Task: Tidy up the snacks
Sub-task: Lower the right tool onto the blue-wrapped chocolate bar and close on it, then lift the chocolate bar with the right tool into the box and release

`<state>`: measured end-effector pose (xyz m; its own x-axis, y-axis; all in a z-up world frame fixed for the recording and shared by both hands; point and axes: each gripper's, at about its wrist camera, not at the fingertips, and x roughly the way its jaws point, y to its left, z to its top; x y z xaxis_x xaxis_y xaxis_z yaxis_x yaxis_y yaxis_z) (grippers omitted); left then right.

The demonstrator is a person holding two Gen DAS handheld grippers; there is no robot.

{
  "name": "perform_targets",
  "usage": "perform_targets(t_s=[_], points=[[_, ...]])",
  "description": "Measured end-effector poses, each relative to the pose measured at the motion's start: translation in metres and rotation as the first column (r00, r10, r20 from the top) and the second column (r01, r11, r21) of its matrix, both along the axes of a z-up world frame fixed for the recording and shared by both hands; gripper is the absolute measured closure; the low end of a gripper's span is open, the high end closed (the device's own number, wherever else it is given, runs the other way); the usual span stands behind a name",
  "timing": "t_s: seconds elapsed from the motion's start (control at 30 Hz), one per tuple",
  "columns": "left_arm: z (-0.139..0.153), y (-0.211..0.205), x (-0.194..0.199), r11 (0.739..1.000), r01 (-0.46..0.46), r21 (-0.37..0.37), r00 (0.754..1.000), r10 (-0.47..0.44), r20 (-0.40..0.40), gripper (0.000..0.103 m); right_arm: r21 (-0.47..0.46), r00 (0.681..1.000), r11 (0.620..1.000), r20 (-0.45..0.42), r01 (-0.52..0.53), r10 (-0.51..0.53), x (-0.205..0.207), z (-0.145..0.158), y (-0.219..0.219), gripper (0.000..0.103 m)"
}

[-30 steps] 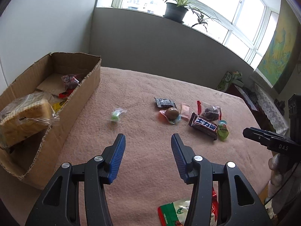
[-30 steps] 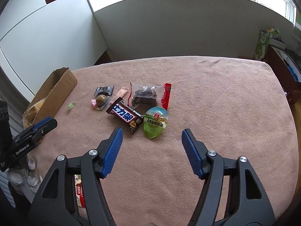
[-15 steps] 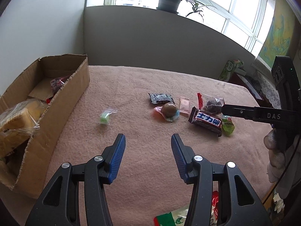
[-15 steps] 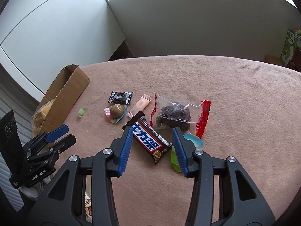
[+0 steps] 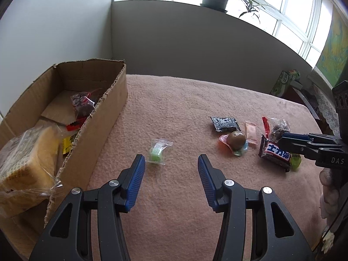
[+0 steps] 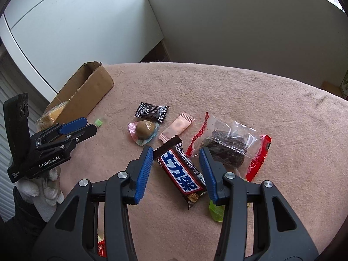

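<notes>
I've brought my right gripper (image 6: 175, 169) down, jaws narrowed astride the chocolate bar (image 6: 181, 174), seemingly not yet pinching, while my left gripper (image 5: 171, 179) hangs wide beside the green candy (image 5: 157, 151).

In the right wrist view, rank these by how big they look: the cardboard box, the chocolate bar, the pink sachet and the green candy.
Largest to smallest as they look:
1. cardboard box, though it is farthest away
2. chocolate bar, nearest the camera, so its rank against the box is unsure
3. pink sachet
4. green candy

Glossy plastic chocolate bar wrapper (image 6: 182, 175) on fuzzy matt cloth (image 6: 239, 91).
</notes>
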<state>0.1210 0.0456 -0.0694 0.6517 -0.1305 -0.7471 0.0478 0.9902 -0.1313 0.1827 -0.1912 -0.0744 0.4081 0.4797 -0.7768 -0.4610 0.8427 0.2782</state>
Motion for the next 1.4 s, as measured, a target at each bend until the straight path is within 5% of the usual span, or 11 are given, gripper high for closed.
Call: perform_targets(t_s=[0.27, 0.37, 0.57, 0.67, 0.87, 1.03, 1.1, 1.4], points=[[-0.018, -0.004, 0.023, 0.998, -0.030, 0.048, 0.996, 0.034, -0.078, 0.054, -0.066, 0.999, 0.997, -0.005, -0.044, 0.043, 0.002, -0.012, 0.009, 0.056], [-0.022, 0.000, 0.025, 0.999, -0.028, 0.020, 0.995, 0.030, -0.094, 0.054, -0.101, 0.999, 0.993, -0.002, -0.053, 0.054, -0.001, -0.019, 0.012, 0.044], [-0.022, 0.003, 0.020, 1.000, -0.014, 0.013, 0.996, 0.015, -0.088, 0.054, -0.144, 0.996, 0.985, 0.007, -0.090, 0.092, -0.013, -0.016, 0.017, 0.044], [-0.021, 0.001, 0.021, 1.000, -0.008, 0.025, 0.996, 0.011, -0.087, 0.068, -0.169, 0.994, 0.980, 0.014, -0.107, 0.111, -0.015, -0.014, 0.020, 0.044], [-0.022, -0.002, 0.025, 0.999, -0.015, 0.033, 0.996, 0.018, -0.091, 0.071, -0.263, 0.988, 0.955, 0.037, -0.134, 0.148, -0.019, -0.019, 0.032, 0.044], [-0.023, -0.006, 0.031, 0.999, -0.023, 0.046, 0.996, 0.027, -0.090, 0.073, -0.290, 0.990, 0.950, 0.049, -0.115, 0.135, -0.021, -0.020, 0.034, 0.068], [-0.022, -0.008, 0.032, 0.999, -0.020, 0.049, 0.996, 0.024, -0.087, 0.082, -0.286, 0.990, 0.952, 0.047, -0.112, 0.131, -0.022, -0.020, 0.034, 0.069], [-0.012, -0.012, 0.022, 0.997, -0.026, 0.074, 0.998, 0.030, -0.050, 0.082, -0.210, 0.995, 0.974, 0.037, -0.088, 0.098, -0.031, -0.015, 0.021, 0.069]])
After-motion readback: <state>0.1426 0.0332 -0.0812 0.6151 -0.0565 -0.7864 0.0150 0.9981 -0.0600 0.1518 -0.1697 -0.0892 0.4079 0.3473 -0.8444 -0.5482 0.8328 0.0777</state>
